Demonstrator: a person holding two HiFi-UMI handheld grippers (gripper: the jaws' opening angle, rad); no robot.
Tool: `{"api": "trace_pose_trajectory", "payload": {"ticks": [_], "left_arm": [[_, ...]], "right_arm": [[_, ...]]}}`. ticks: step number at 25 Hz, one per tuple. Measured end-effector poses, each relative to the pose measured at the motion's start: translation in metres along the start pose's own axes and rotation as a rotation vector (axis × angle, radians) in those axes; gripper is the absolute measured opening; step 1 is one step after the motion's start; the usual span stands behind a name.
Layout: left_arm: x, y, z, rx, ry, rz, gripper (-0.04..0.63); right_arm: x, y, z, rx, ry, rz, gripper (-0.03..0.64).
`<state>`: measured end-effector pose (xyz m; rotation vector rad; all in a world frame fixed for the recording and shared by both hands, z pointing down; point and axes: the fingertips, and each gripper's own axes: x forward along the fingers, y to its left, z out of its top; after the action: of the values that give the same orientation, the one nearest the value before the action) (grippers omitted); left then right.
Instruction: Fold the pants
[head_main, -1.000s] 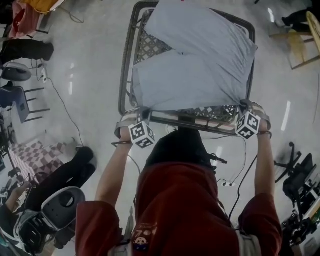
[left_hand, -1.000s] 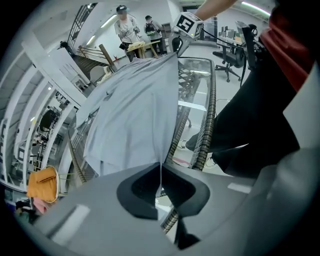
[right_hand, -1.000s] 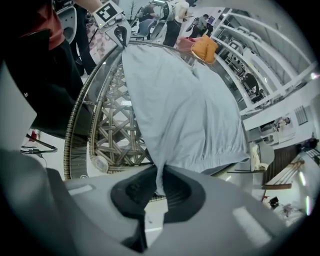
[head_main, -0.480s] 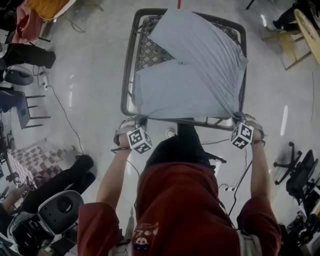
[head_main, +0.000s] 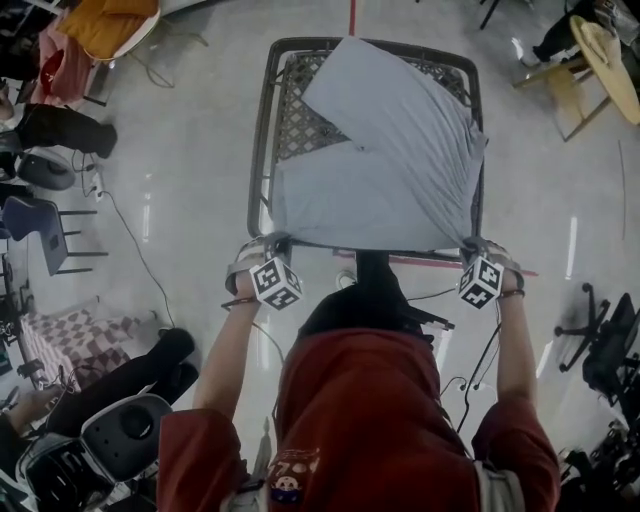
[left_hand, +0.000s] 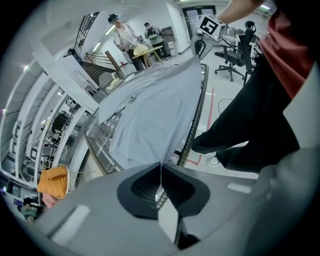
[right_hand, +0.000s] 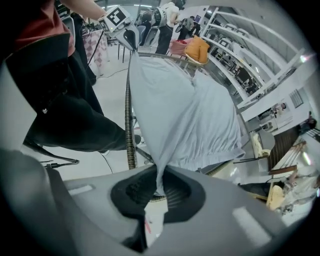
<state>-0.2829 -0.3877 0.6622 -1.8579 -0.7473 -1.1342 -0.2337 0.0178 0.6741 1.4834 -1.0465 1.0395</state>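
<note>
Light grey-blue pants (head_main: 385, 165) lie across a metal mesh table (head_main: 262, 150), one leg slanting to the far end. Their near edge is lifted and stretched taut between my two grippers at the table's near end. My left gripper (head_main: 274, 243) pinches the left corner; in the left gripper view its jaws (left_hand: 161, 169) are shut on a thin fold of the pants (left_hand: 155, 105). My right gripper (head_main: 470, 245) pinches the right corner; in the right gripper view the pants (right_hand: 185, 115) funnel down into the shut jaws (right_hand: 160, 176).
My own body and dark trousers (right_hand: 70, 115) stand right against the table's near end. A wooden chair (head_main: 580, 70) stands far right, office chairs (head_main: 600, 340) near right. At the left are dark chairs (head_main: 40, 215), an orange cloth (head_main: 105, 25), floor cables and a seated person (head_main: 120, 370).
Both grippers drew the pants' near edge up and toward me; it now hides the table's near rail. The right gripper came inward, and the cloth pulled tauter.
</note>
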Motion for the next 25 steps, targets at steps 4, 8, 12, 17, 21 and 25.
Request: {"api": "trace_pose_trajectory", "payload": {"ticks": [4,8,12,17,21,25], "left_arm": [[0.001,0.044,0.018,0.021,-0.024,0.043,0.012],[0.005,0.097,0.046,0.048,-0.059,0.082,0.012],[0.016,0.154,0.073,0.088,-0.092,0.112,0.012],[0.037,0.236,0.097,0.136,-0.126,0.123,0.012],[0.053,0.272,0.145,0.162,-0.147,0.143,0.012],[0.074,0.311,0.181,0.183,-0.161,0.154,0.012]], "right_arm": [[-0.006,-0.016,0.006,0.047,-0.022,-0.017,0.023],[-0.018,-0.042,0.014,0.133,-0.060,-0.053,0.023],[-0.027,-0.080,0.026,0.228,-0.101,-0.092,0.023],[-0.024,-0.136,0.056,0.307,-0.115,-0.121,0.023],[-0.023,-0.175,0.045,0.343,-0.132,-0.143,0.023],[-0.014,-0.211,0.037,0.382,-0.125,-0.152,0.023]]}}
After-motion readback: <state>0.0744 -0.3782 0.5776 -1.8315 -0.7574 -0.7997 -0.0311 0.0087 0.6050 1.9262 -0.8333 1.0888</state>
